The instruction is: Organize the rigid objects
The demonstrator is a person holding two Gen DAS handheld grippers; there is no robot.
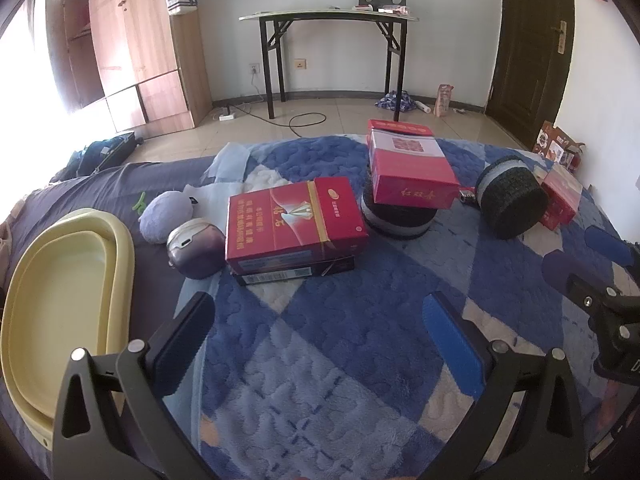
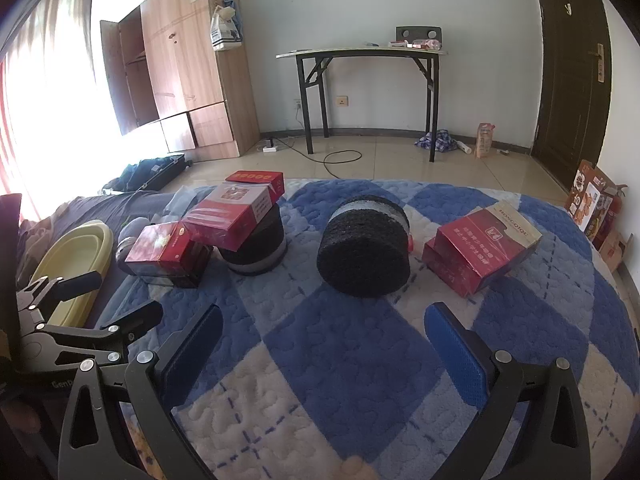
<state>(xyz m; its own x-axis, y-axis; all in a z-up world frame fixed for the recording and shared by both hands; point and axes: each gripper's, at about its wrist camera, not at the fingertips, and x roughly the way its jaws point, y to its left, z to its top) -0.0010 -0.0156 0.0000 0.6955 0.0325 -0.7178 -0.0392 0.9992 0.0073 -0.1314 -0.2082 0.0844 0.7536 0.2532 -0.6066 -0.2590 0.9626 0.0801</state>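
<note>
While hidden rightward, purple case shows leftward

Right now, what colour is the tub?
Pale yellow tub; clearest in the left wrist view.

Both wrist views sit low over the blue checkered blanket, facing the far wall and folding table. Left view sits further left, near the yellow basin. Both share the black cylinder.

On the blanket, a tray lies far left; a carton tops another box; 2 rolls sit right.
</note>
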